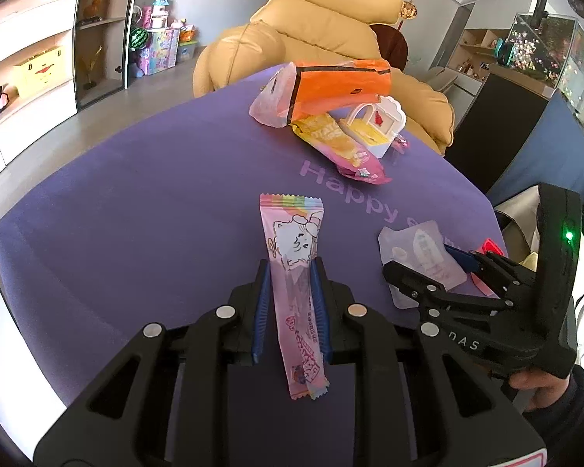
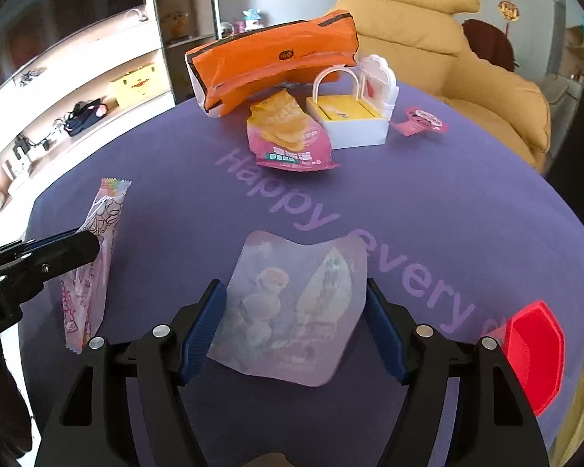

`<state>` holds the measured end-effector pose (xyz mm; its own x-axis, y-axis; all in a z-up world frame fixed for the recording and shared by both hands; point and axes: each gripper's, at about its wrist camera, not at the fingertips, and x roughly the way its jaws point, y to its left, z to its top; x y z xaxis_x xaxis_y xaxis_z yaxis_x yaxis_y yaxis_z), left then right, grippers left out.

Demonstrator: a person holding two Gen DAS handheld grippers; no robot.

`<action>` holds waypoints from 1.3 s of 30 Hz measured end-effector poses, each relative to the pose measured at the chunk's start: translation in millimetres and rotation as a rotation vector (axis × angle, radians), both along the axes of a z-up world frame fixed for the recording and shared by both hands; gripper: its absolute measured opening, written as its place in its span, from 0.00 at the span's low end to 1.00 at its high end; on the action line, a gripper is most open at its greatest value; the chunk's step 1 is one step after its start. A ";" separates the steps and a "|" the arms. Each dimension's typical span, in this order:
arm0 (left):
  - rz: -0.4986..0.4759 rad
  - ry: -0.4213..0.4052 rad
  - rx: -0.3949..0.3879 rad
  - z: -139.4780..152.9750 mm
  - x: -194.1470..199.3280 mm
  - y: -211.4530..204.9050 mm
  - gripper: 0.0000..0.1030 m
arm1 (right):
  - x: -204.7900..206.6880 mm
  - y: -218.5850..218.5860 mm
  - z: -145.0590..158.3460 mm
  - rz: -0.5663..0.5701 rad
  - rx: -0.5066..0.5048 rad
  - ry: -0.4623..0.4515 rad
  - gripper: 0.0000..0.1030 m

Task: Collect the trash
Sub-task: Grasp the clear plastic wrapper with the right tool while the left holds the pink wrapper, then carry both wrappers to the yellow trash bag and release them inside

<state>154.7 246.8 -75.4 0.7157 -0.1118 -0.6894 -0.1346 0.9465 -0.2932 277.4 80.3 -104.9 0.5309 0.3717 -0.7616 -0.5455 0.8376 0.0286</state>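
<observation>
Over the purple table cloth [image 1: 136,202], the left gripper [image 1: 290,268] is clenching a long pink wrapper [image 1: 296,257], while the right gripper [image 2: 296,299] is standing released around a pale pouch [image 2: 292,303] lying flat.

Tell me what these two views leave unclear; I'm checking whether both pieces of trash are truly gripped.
- Left wrist view: the pink wrapper sits between the left gripper pads; actual pinch unclear.
- Right wrist view: the right gripper straddles the translucent packet; contact unclear, print too pale to read.
- Red object: cut off by a gripper finger.
- No bin visible in either view.
</observation>
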 end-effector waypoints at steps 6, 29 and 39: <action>-0.011 -0.006 -0.027 0.3 -2.5 -1.1 0.19 | -9.8 -13.1 6.4 0.033 -0.008 -0.011 0.17; -0.226 -0.157 0.036 74.4 12.1 -105.0 0.19 | -52.0 -144.2 100.9 -0.074 0.180 -0.133 0.07; -0.477 -0.209 0.004 105.9 40.8 -232.3 0.18 | -81.7 -258.2 129.8 -0.288 0.174 -0.246 0.07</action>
<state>195.4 14.5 30.5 0.7083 -0.4564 -0.5385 0.3725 0.8897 -0.2640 195.7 -177.8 24.9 0.7902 0.2934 -0.5381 -0.2975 0.9512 0.0818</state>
